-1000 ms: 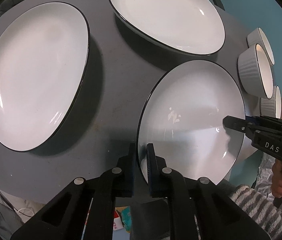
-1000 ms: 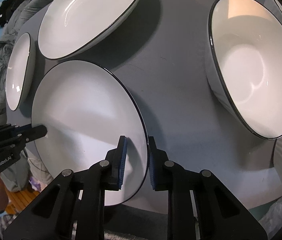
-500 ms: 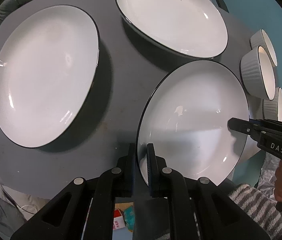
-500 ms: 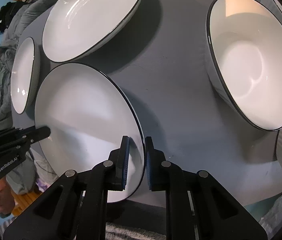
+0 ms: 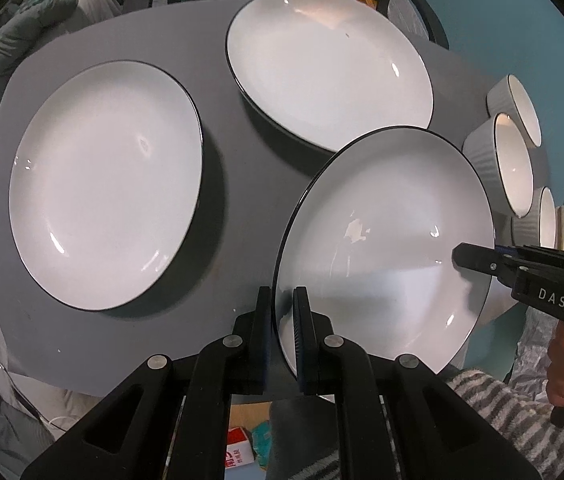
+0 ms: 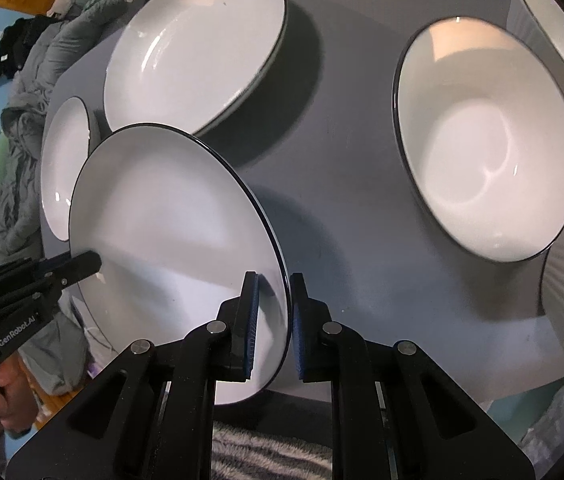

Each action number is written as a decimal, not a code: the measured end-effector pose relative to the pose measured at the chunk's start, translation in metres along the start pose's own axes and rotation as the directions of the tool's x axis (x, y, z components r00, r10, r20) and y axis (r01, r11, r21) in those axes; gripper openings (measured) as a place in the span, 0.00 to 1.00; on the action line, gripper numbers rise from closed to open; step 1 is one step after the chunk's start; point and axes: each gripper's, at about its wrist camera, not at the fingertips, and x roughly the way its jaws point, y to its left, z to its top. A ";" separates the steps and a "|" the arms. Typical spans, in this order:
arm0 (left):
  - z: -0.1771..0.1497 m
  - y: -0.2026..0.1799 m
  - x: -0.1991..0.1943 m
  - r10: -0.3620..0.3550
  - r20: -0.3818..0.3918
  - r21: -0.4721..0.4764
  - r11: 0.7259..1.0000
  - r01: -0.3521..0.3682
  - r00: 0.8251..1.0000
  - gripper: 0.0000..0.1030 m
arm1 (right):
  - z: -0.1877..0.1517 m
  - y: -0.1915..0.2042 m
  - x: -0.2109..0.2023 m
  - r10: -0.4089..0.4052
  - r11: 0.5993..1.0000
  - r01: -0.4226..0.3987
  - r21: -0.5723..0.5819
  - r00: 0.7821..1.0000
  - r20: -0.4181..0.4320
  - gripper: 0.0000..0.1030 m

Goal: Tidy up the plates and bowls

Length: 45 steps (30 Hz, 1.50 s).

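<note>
Plate [image 5: 382,240]: raised further off table [image 5: 242,208] vs. 1 s ago; left gripper [image 5: 283,320] & right gripper [image 6: 273,312] jaws both clamping rim; likely stacking next.

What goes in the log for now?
plate: lifted, tilted | left gripper: on rim | right gripper: on opposite rim | bowls: on table

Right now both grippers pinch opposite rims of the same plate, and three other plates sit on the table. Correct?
Not quite. The left gripper and right gripper do share the held plate, but the left wrist view shows only two other plates on the table.
</note>
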 end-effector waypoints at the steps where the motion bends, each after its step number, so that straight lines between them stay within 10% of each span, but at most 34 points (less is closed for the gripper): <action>1: -0.001 -0.002 0.000 0.001 0.003 -0.001 1.000 -0.001 1.000 0.09 | -0.004 0.002 0.003 -0.003 1.000 0.003 -0.001 1.000 0.005 0.14; 26: 0.062 -0.002 -0.022 0.033 0.102 -0.003 0.999 -0.033 0.994 0.09 | 0.059 0.010 -0.034 -0.010 0.999 0.013 -0.044 0.998 0.060 0.14; 45: 0.117 0.015 0.002 0.052 0.032 -0.071 0.996 -0.049 0.998 0.09 | 0.125 0.016 -0.007 -0.013 0.997 0.013 -0.071 1.000 -0.009 0.14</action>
